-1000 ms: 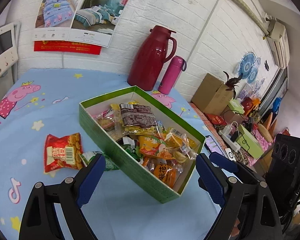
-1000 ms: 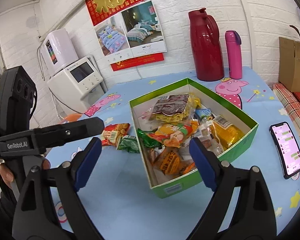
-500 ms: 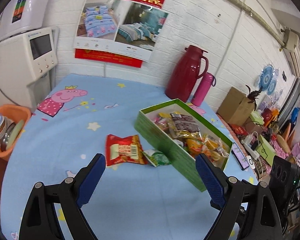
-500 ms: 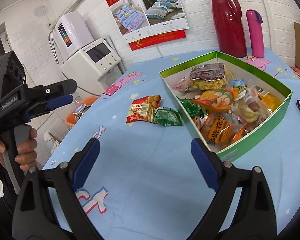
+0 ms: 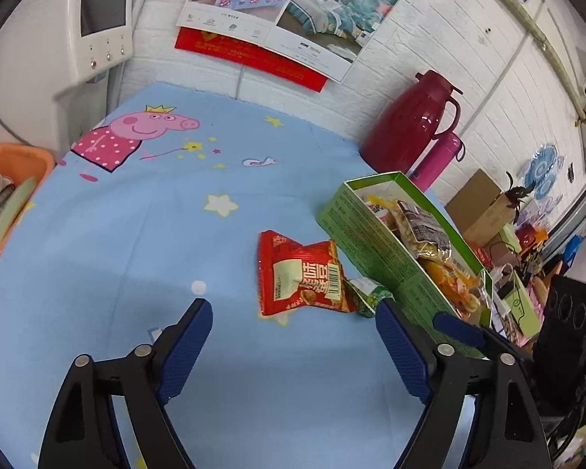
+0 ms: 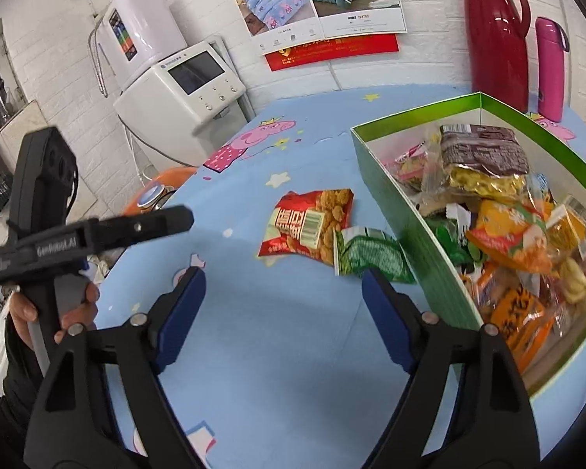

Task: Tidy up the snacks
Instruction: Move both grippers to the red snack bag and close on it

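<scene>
Red crinkly foil snack packet (image 5: 302, 275): light, soft, slippery; pinch a sealed edge.
Left hand-held gripper (image 5: 293, 336): jaws apart, empty.
Right hand-held gripper (image 6: 283, 305): jaws apart, empty.

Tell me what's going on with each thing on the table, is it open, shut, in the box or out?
Green box: open, no lid, full of snacks.
Red snack packet: outside the box, lying flat on the cloth.
Green snack packet: outside, beside the box wall, touching the red one.
Red jug: upright, lid shut.
Pink bottle: upright, capped.
Left tool: open, empty.
Right tool: open, empty.
</scene>
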Action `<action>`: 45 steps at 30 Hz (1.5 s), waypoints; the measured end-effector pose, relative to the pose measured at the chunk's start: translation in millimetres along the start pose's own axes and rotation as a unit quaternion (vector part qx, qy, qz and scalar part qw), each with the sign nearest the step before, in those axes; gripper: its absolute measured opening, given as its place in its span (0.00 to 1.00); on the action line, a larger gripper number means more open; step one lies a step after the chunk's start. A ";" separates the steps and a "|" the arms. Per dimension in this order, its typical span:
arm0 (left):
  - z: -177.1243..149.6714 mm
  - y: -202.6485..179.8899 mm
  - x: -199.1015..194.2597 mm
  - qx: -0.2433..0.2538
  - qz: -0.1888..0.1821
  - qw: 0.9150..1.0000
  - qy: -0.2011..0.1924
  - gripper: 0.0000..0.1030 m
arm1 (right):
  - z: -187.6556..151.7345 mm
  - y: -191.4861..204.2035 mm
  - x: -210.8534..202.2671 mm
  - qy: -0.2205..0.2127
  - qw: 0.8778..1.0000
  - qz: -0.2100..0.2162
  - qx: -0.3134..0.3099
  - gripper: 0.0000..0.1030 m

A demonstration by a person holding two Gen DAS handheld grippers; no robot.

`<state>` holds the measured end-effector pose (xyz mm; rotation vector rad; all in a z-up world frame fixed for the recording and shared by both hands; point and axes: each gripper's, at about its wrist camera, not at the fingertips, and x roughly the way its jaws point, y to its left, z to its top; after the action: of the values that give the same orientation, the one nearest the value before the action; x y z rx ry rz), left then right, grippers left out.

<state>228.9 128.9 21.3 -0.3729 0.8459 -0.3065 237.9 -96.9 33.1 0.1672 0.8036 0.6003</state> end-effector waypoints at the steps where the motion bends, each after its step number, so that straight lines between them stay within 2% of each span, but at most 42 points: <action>1: 0.1 5.3 4.5 -0.003 -0.006 1.000 0.004 0.74 | 8.7 -5.4 8.5 0.004 1.000 0.006 0.013 0.75; 3: 0.1 12.1 15.4 -0.008 -0.017 1.000 0.015 0.70 | 21.2 -13.6 26.2 0.015 0.999 0.014 0.031 0.73; 7: 3.9 15.9 41.6 -0.004 -0.020 0.999 0.035 0.69 | 35.4 -18.4 63.3 0.048 0.998 0.001 0.041 0.67; 10: 9.0 17.0 61.0 -0.005 -0.020 0.999 0.049 0.68 | 41.7 -21.4 86.2 0.066 0.996 -0.016 0.065 0.67; 14: 13.9 20.7 82.6 -0.009 -0.017 0.998 0.063 0.66 | 40.8 -36.6 110.4 0.083 0.988 -0.026 0.127 0.67; 15: 13.0 22.2 85.7 -0.009 -0.017 0.998 0.068 0.62 | 40.8 -37.3 111.4 0.080 0.988 -0.028 0.129 0.67; 16: 12.3 21.8 85.4 -0.001 -0.015 0.998 0.063 0.54 | 40.5 -35.9 110.6 0.078 0.989 -0.028 0.126 0.67; 17: 11.0 20.9 86.1 0.009 -0.017 0.997 0.069 0.38 | 39.3 -34.4 109.7 0.079 0.989 -0.021 0.122 0.66; 18: 8.7 21.2 87.5 0.011 -0.027 0.996 0.080 0.31 | 37.7 -32.3 108.3 0.083 0.989 -0.012 0.118 0.59; 19: 7.1 22.5 86.6 0.009 -0.026 0.996 0.080 0.29 | 35.0 -29.6 107.2 0.088 0.990 -0.003 0.114 0.56; 21: 1.2 23.0 80.0 0.009 -0.019 0.997 0.078 0.29 | 26.4 -23.8 100.0 0.089 0.991 0.007 0.104 0.47; 26: -31.1 18.2 51.8 0.012 -0.027 0.996 0.086 0.29 | 0.2 -1.3 77.1 0.092 0.992 0.037 0.073 0.44; 30: -65.8 5.7 26.7 0.016 -0.047 0.994 0.097 0.28 | -31.5 16.1 65.1 0.120 0.986 0.082 0.083 0.41; 33: -89.3 3.8 8.0 0.017 -0.040 0.995 0.090 0.28 | -44.9 29.2 44.5 0.102 0.992 0.065 0.043 0.41; 34: -92.7 5.9 1.8 0.010 -0.033 0.996 0.084 0.31 | -44.4 30.8 38.5 0.093 0.993 0.063 0.035 0.42; 36: -90.7 14.0 -9.0 -0.018 -0.030 0.997 0.066 0.37 | -36.0 30.5 31.7 0.081 0.994 0.058 0.032 0.50; 37: -87.4 18.1 -12.0 -0.033 -0.027 0.998 0.056 0.48 | -30.2 29.1 29.6 0.073 0.995 0.054 0.035 0.54; 38: -82.9 23.4 -15.9 -0.052 -0.022 0.998 0.038 0.55 | -23.3 27.7 28.9 0.063 0.996 0.052 0.037 0.62; 40: -73.0 31.5 -18.5 -0.082 -0.016 0.996 0.009 0.58 | -10.5 25.0 32.3 0.053 0.997 0.050 0.038 0.68; 42: -64.8 35.7 -13.5 -0.099 -0.024 0.995 -0.001 0.58 | -0.7 21.2 41.4 0.051 0.997 0.043 0.038 0.75; 45: -55.2 34.4 4.1 -0.104 -0.025 0.994 -0.003 0.58 | 11.0 10.7 64.4 0.060 0.997 0.016 0.047 0.75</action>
<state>192.8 147.1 -29.9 -0.5882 0.8668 -0.2637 275.8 -50.9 4.2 0.2328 0.9469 0.6079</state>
